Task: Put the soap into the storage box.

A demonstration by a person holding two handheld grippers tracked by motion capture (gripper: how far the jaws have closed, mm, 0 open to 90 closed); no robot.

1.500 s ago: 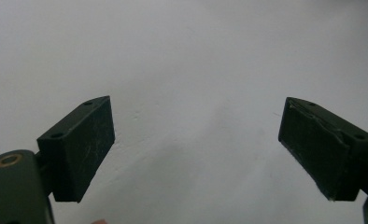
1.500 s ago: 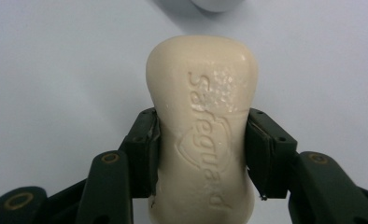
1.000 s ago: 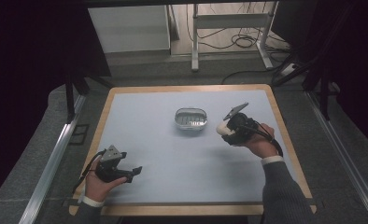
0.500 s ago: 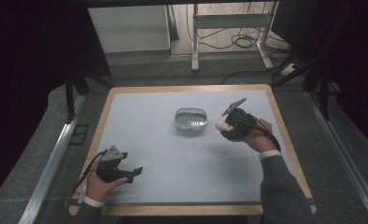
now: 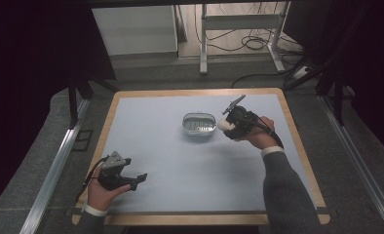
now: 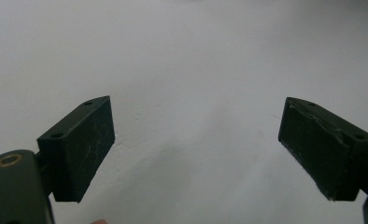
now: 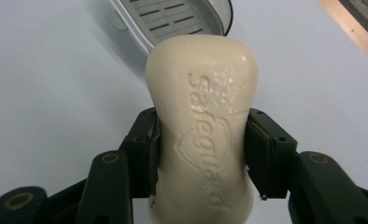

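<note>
The bar of soap (image 7: 201,126), cream-coloured and stamped with a brand name, is pinched across its narrow waist by the right tongs (image 7: 201,151), one black pad pressed against each long edge, so that its long axis is carried straight out ahead of the jaws and about half of its length is left projecting past their tips. Just beyond that projecting end, and offset a little to the left as the right gripper view has it, the slotted soap dish (image 7: 173,18) is seen lying on the tabletop (image 7: 46,93), its near rim partly hidden by the soap's front end. In the high view the dish (image 5: 199,124) is placed just beside the right tongs (image 5: 225,125), on the side towards which the soap is pointed, with only a narrow gap left between them; the dish's longer dimension appears to be laid roughly in line with the soap's, though this cannot be judged exactly. The coming move is therefore judged to be a short advance along the soap's own axis, followed by a lowering into the dish. The left tongs (image 6: 196,140) are held spread wide, with nothing between the pads, well apart from the dish at the near left of the tabletop (image 5: 180,165), so the right hand (image 5: 256,139) is much the nearer
</note>
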